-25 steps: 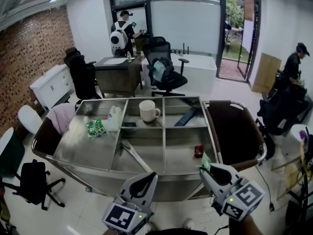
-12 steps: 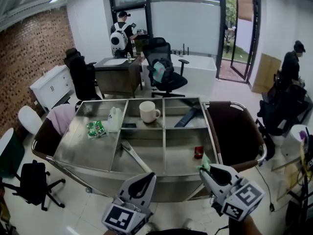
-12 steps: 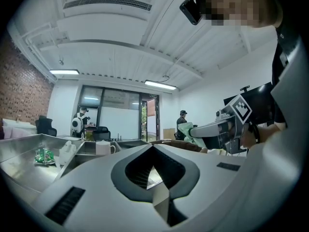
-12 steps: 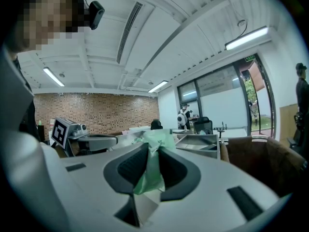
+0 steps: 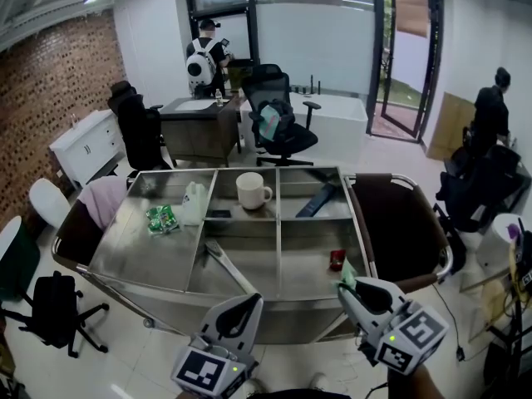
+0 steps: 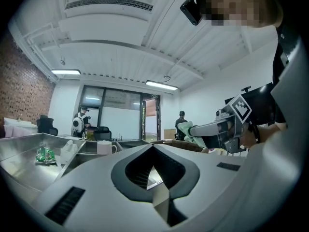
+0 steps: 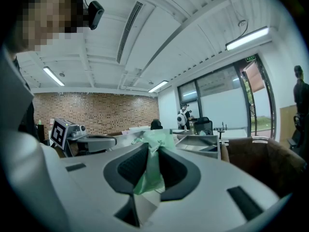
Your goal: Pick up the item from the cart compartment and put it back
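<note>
My right gripper [image 7: 153,148] is shut on a pale green soft packet [image 7: 151,164], which sticks out past the fingertips. In the head view the right gripper [image 5: 346,286] hovers over the cart's near right corner, with the green packet [image 5: 348,274] at its tip. The left gripper [image 5: 253,301] sits beside it over the cart's near edge. In its own view the left gripper [image 6: 153,147] has its jaws together with nothing between them. That view also shows the right gripper [image 6: 199,130] to the right.
The steel cart [image 5: 278,238] has several compartments. They hold a white mug [image 5: 252,188], a green snack pack [image 5: 161,218], a white jug [image 5: 194,201], a dark flat bar [image 5: 316,198], a small red item [image 5: 337,258] and a metal tool [image 5: 229,264]. Office chairs and desks stand behind.
Both grippers and the cart's contents hold still. Only people in the background and the glass door at the back right have shifted slightly.
</note>
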The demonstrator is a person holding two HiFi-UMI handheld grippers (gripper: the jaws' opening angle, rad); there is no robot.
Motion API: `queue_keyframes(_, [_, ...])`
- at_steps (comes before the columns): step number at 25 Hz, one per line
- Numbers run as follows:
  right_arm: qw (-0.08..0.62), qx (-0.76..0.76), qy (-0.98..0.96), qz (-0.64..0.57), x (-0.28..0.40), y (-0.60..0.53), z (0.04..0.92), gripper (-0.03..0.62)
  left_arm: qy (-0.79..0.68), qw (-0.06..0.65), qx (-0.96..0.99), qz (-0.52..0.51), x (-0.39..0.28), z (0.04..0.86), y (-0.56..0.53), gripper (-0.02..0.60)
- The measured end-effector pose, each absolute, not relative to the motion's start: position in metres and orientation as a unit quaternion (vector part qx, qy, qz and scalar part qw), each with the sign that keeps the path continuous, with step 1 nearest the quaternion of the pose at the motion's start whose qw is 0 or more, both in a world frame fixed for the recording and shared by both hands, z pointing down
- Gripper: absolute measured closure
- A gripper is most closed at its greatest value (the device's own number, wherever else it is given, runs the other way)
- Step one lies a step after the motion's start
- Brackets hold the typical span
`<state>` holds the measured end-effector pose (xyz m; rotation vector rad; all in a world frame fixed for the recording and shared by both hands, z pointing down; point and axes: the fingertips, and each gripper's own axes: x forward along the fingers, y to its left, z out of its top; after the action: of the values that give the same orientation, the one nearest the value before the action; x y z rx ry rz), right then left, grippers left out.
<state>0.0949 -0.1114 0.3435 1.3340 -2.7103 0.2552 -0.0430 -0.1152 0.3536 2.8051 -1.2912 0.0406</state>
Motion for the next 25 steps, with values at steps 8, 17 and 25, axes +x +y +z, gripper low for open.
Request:
queue_keyframes(8, [0.077,0.438,-0.893,0.072,0.092,-0.137,0.344,0.508,-0.423,0.024,0.906,0.012,-0.047,0.352,-0.123,0.581])
queue_keyframes(17, [0.107,0.437,-0.890,0.075,0.092,-0.178,0.357,0.508,-0.428,0.030,0.903,0.015,-0.051,0.358,-0.130,0.581])
queue_keyframes(25, [0.147,0.432,-0.886,0.081,0.086,-0.218,0.379,0.508,-0.431,0.032,0.901,0.017,-0.051,0.359,-0.137,0.581])
